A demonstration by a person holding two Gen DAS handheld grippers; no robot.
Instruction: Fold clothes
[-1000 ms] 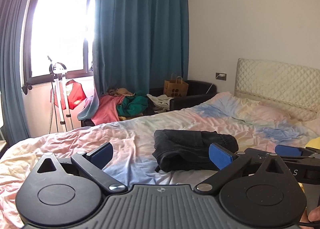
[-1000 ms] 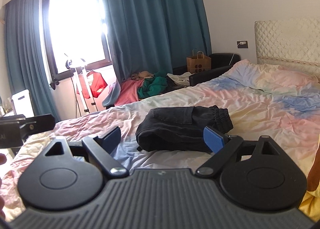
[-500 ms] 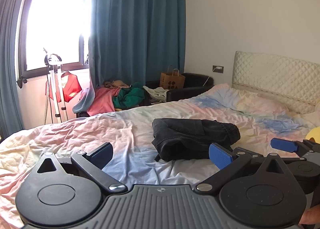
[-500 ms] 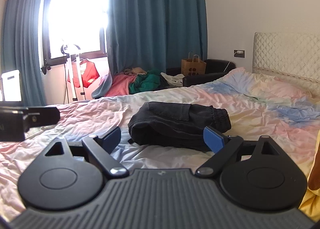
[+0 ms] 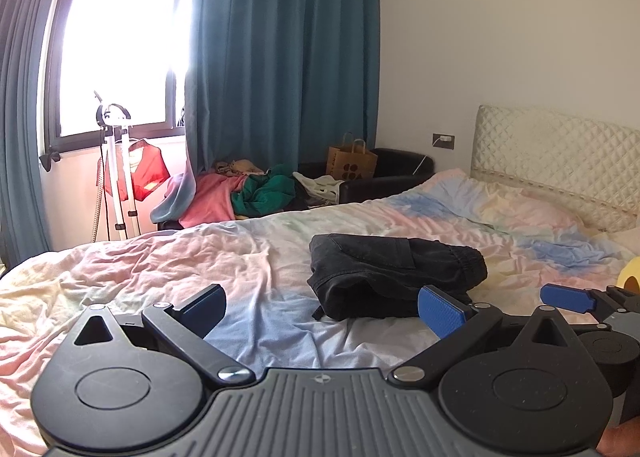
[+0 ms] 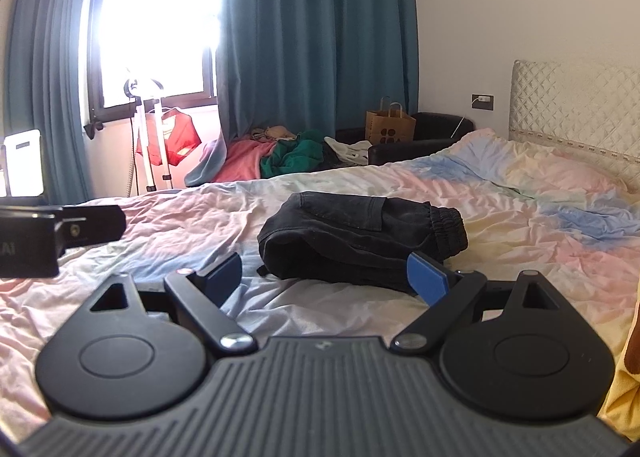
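Note:
A folded pair of black trousers (image 5: 392, 273) (image 6: 360, 233) lies in a thick bundle on the pastel bed sheet (image 5: 240, 257). My left gripper (image 5: 320, 309) hovers open just short of the bundle, nothing between its blue pads. My right gripper (image 6: 324, 277) also stands open low over the sheet, close in front of the trousers, its right pad overlapping the bundle's near edge in the picture. In the left wrist view the right gripper's blue fingertip (image 5: 564, 297) shows at the far right. The left gripper's dark body (image 6: 60, 233) shows at the left of the right wrist view.
A quilted headboard (image 5: 560, 153) bounds the bed on the right. Beyond the bed, a dark sofa (image 5: 392, 173) holds a heap of pink and green clothes (image 5: 248, 197) and a paper bag (image 5: 352, 161). A white stand with a red garment (image 5: 128, 169) stands by the window. Something yellow (image 6: 624, 377) lies at the right.
Both grippers have sunk toward the bed over the second, mostly in its first half. The right one rolled level. The trousers have not moved and both jaws stay wide.

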